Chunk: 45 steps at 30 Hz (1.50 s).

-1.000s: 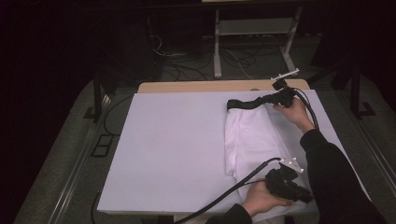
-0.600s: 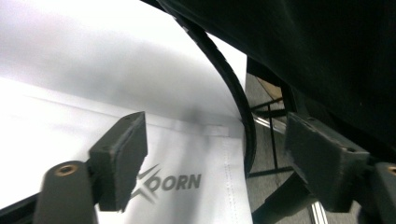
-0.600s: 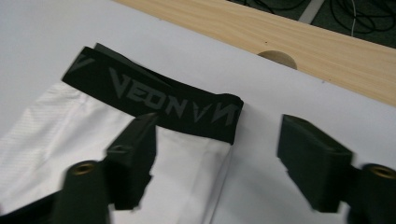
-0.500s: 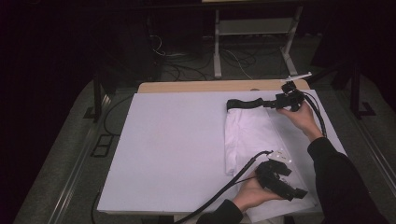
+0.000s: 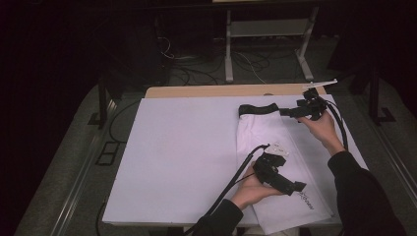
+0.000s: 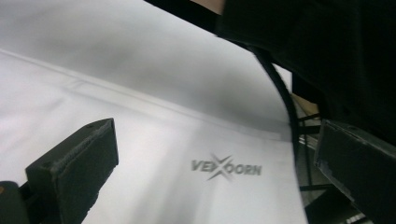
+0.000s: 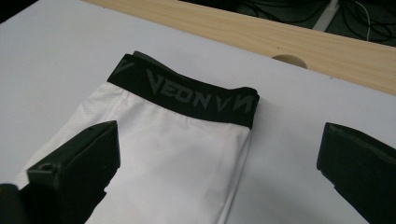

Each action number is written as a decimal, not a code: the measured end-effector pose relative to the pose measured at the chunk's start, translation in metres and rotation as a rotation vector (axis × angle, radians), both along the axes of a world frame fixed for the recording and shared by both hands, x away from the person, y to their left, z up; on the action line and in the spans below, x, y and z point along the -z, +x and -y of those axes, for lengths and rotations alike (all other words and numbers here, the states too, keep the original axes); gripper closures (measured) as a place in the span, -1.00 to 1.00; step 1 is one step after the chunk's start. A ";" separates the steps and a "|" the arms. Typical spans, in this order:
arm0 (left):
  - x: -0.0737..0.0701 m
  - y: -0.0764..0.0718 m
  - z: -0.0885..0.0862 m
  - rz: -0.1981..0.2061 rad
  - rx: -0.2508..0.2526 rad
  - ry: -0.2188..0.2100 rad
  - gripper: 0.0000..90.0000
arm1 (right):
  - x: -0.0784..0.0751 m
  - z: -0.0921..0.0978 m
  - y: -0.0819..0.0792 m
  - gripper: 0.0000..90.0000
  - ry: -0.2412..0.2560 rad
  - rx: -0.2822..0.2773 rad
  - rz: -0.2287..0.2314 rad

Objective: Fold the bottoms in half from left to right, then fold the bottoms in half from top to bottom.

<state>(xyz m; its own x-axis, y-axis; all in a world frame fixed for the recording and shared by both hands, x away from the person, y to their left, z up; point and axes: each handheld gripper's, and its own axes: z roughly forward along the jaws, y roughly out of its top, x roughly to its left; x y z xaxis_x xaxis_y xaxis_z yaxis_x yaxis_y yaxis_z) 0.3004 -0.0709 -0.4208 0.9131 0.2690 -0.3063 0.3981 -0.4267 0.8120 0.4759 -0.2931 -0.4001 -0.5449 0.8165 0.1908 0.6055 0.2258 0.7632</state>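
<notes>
A folded white garment (image 5: 275, 147) with a black lettered waistband (image 5: 257, 108) lies on the right half of the white table cover (image 5: 182, 152). My left gripper (image 5: 296, 187) hovers low over the garment's near part, jaws open, just above a grey printed logo (image 6: 226, 168) on the white cloth (image 6: 154, 140). My right gripper (image 5: 284, 112) is held at the far right, just right of the waistband's end, jaws open and empty. In the right gripper view the waistband (image 7: 187, 95) lies ahead of the open gripper (image 7: 219, 140), which hangs over white fabric (image 7: 173, 158).
A strip of bare wooden tabletop (image 5: 221, 91) with a round hole (image 7: 285, 60) runs along the far edge. Cables and a metal stand (image 5: 231, 44) are on the dark floor beyond. The person's dark sleeve (image 5: 364, 196) reaches in at the lower right.
My left gripper has moved left and farther onto the garment. My right gripper has drawn slightly right and nearer, off the waistband's end.
</notes>
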 end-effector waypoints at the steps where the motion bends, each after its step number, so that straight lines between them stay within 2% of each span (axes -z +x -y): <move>1: -0.001 0.003 -0.003 0.005 -0.008 -0.002 -1.00 | 0.002 -0.001 -0.003 -1.00 -0.028 0.000 -0.012; 3: -0.002 0.012 -0.011 0.015 -0.029 -0.008 -1.00 | 0.003 -0.001 -0.007 -1.00 -0.034 0.000 -0.009; 4: -0.002 0.012 -0.011 0.015 -0.029 -0.008 -1.00 | 0.003 -0.001 -0.007 -1.00 -0.034 0.000 -0.009; 8: -0.004 0.024 -0.020 0.030 -0.059 -0.023 -1.00 | 0.004 0.002 -0.017 -1.00 -0.009 0.010 0.001; 14: -0.005 0.038 -0.031 0.052 -0.088 -0.024 -1.00 | 0.005 0.009 -0.027 -1.00 0.012 0.017 0.012; 24: -0.006 0.051 -0.045 0.073 -0.133 -0.021 -1.00 | 0.006 0.017 -0.043 -1.00 0.025 0.028 0.029; 29: -0.008 0.058 -0.052 0.076 -0.144 -0.011 -1.00 | 0.005 0.021 -0.053 -1.00 0.050 0.029 0.030; 37: -0.013 0.068 -0.063 0.087 -0.171 -0.026 -1.00 | 0.007 0.023 -0.065 -1.00 0.047 0.025 0.025; 41: -0.014 0.073 -0.069 0.099 -0.186 -0.002 -1.00 | 0.007 0.022 -0.071 -1.00 0.034 0.017 0.020; 45: -0.016 0.078 -0.073 0.101 -0.195 0.005 -1.00 | 0.006 0.019 -0.076 -1.00 0.023 0.007 0.022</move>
<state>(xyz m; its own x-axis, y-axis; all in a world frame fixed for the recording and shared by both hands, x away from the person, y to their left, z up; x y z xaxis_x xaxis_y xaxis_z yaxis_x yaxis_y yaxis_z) 0.3780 0.0022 -0.4044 0.8696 0.4449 -0.2142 0.3904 -0.3537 0.8500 0.3997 -0.3121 -0.4057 -0.5433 0.8159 0.1976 0.5900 0.2037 0.7813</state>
